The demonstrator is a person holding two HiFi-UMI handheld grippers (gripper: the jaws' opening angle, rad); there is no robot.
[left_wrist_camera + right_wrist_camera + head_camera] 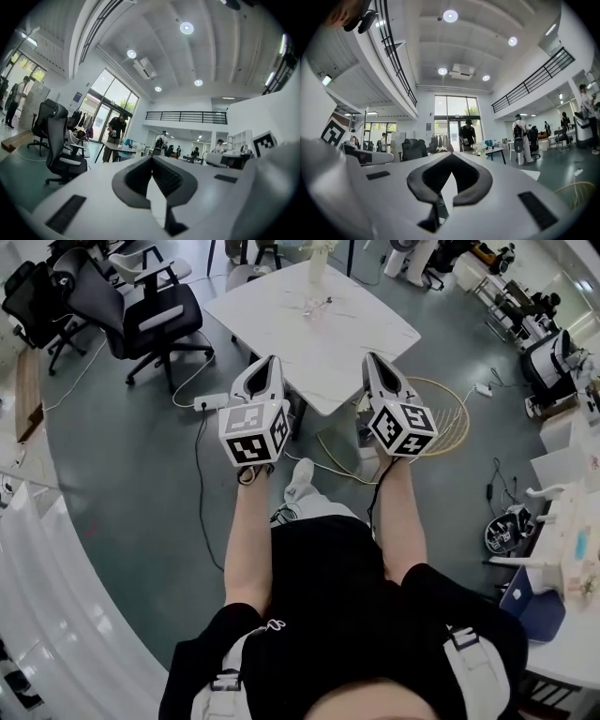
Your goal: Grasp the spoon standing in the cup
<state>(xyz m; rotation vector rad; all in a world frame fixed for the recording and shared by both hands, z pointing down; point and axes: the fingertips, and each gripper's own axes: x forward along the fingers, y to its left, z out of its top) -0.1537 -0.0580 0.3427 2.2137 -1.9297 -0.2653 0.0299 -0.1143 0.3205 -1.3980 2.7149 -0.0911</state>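
Markers in black-and-white squares covered the cubes on my two hand-held grippers. The left hand-held gripper (272,362) and the right hand-held gripper (373,359) each had jaws together on nothing, short of the one white bench (272,324). What I took for the cup (319,259) with the spoon, too small to be sure, stood at the bench's far edge.
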